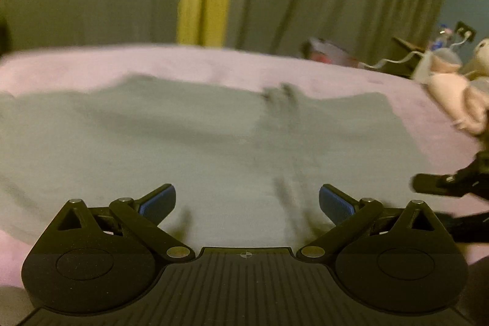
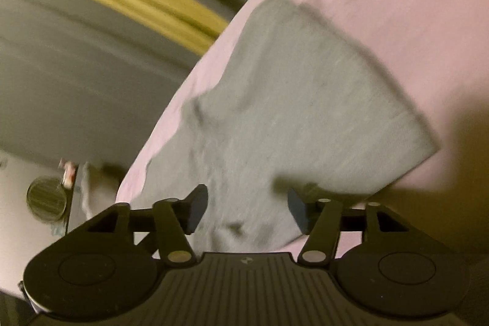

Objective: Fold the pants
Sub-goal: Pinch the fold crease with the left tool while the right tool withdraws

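Seemingly partway: I see the grey pants (image 1: 214, 142) lying flat mid-frame on the pink bedsheet (image 1: 183, 60), apparently folded already. My left gripper (image 1: 247, 205) and right gripper (image 2: 247, 211) gape empty; further folds remain.

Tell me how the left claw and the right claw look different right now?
The left claw has its blue pads spread wide; the right claw has its pads closer together. The left claw's view sits level above the grey pants; the right claw's view is tilted sideways near one edge of the pants. Both are open, hold nothing, and point down over the pink bedsheet.
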The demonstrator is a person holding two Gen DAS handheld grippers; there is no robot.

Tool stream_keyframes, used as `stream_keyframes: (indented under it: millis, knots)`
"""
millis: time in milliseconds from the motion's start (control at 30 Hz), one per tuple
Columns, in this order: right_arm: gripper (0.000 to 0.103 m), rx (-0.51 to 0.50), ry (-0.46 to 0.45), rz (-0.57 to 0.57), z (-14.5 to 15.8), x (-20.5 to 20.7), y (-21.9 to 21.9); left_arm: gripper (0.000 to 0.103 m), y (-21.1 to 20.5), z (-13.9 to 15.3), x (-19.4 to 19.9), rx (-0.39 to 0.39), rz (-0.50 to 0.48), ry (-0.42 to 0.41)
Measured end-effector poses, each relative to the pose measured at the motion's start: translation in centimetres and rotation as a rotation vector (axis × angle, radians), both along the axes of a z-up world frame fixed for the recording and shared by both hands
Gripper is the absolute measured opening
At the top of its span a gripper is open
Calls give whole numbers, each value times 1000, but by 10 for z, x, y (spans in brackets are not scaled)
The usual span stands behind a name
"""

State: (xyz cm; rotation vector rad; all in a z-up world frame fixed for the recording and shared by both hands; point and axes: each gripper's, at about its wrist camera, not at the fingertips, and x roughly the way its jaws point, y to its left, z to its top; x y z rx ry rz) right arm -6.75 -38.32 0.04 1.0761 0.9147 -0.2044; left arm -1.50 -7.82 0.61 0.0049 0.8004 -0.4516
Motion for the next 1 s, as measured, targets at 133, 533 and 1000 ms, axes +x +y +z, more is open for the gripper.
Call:
stream_keyframes:
  millis: [133,533,1000]
  knots:
    - [71,64,-37,-85,-13,-10,-12,102,-10,-16,25,-170,-39,254]
    - [73,65,-31,-105,-18,-9,-14,82,-34,-52,22,-1,-119,267]
    - [15,-389,-27,214,5,70,0,76,-18,-59,16,-85,-155,233]
